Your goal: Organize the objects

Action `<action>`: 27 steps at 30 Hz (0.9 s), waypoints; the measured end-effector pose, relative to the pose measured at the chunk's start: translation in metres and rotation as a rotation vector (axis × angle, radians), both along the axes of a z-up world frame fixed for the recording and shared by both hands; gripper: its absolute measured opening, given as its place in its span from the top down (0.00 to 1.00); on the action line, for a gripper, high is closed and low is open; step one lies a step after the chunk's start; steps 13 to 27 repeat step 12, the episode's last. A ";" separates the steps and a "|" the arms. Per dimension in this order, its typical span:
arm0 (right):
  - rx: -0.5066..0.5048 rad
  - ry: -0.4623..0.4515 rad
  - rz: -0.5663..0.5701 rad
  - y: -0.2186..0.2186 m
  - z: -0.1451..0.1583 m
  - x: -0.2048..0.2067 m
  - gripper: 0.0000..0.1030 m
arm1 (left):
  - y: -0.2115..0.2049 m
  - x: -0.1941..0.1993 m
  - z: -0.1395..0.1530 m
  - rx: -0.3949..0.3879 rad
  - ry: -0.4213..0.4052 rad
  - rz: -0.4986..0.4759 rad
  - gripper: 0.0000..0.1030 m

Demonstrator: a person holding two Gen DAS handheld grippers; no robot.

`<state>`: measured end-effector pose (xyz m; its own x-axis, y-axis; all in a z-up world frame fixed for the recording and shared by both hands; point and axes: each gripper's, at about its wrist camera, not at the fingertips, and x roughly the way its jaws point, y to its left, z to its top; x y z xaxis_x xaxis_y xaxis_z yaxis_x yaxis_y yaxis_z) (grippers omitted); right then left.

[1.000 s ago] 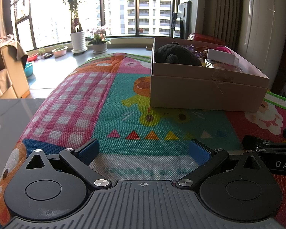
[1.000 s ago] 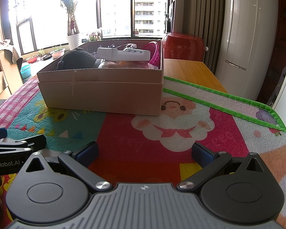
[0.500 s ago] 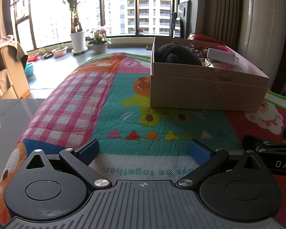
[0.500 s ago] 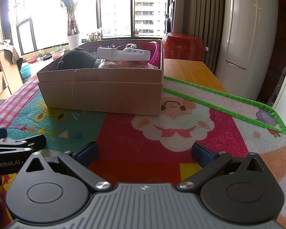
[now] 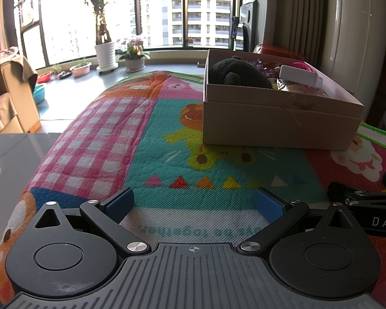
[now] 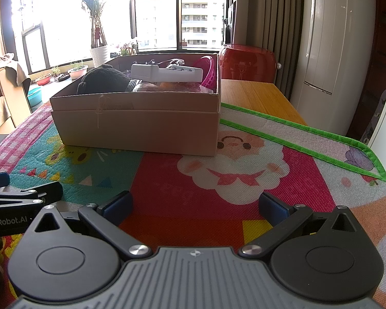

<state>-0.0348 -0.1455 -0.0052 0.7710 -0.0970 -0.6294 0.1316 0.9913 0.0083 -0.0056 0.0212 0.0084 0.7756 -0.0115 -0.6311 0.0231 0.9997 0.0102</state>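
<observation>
left wrist view: the left tongs point(image 5: 193, 202) sit low over the colourful mat point(image 5: 182, 195), their blue pads spread wide with nothing between them, so released. ahead and to the right stands the cardboard box point(image 5: 278, 118) on the mat, well apart from the tongs. inside it a black plush toy point(image 5: 238, 73) lies at the near left, a white device point(image 5: 299, 76) further right. the right tongs point(image 5: 368, 206) show at the right edge.

right wrist view: the right tongs point(image 6: 195, 206) are likewise spread wide and released above the mat point(image 6: 244, 177). the box point(image 6: 139, 123) stands ahead to the left, holding the plush toy point(image 6: 103, 77), the white device point(image 6: 167, 73) and a pink basket point(image 6: 208, 72). the mat covers a wooden desk point(image 6: 254, 95).
</observation>
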 end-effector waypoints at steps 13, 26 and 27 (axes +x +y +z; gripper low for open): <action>0.000 0.000 0.000 0.000 0.000 0.000 0.00 | 0.000 0.000 0.000 -0.006 -0.001 0.000 0.01; 0.000 0.000 0.000 0.000 0.000 0.000 0.00 | 0.000 0.000 0.000 -0.006 -0.001 0.000 0.01; 0.000 0.000 0.000 0.000 0.000 0.000 0.00 | 0.000 0.000 0.000 -0.006 -0.001 0.000 0.01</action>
